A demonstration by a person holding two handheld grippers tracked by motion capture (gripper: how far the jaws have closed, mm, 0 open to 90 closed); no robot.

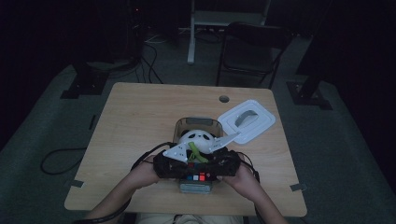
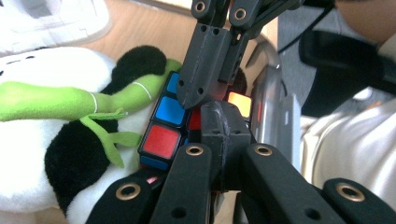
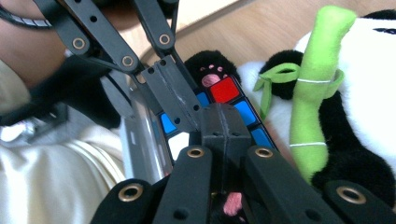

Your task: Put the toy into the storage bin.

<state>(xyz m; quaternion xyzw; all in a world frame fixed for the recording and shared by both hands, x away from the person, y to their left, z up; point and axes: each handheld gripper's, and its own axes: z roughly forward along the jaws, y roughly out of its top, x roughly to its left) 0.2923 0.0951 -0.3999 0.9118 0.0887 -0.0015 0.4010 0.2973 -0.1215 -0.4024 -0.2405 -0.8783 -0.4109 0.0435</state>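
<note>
On the wooden tabletop (image 1: 135,116) stands a clear plastic container (image 1: 198,125), near the person's edge. Inside it lie a plush panda (image 1: 196,137) and a puzzle cube (image 1: 196,177).

The cube is the kind with small coloured squares set in a black frame. In the left gripper view its face (image 2: 163,126) shows blue and red squares, with one orange square further back. In the right gripper view the cube (image 3: 224,100) shows red, blue and one white square. It sits at the near end of the container, pressed against the panda's black paw and just beside the clear wall.

The panda is white with black ears and limbs, and it holds a green bamboo stalk (image 3: 317,88) with a small leaf, tied with thin white thread.

The left tool (image 2: 219,116) and the right tool (image 3: 219,119) meet tip to tip just over the cube. Each has its jaws closed together, with nothing between them. Whether the tips touch the cube cannot be told.

The white lid (image 1: 246,120) of the container lies on the tabletop to the right, apart from it.
</note>
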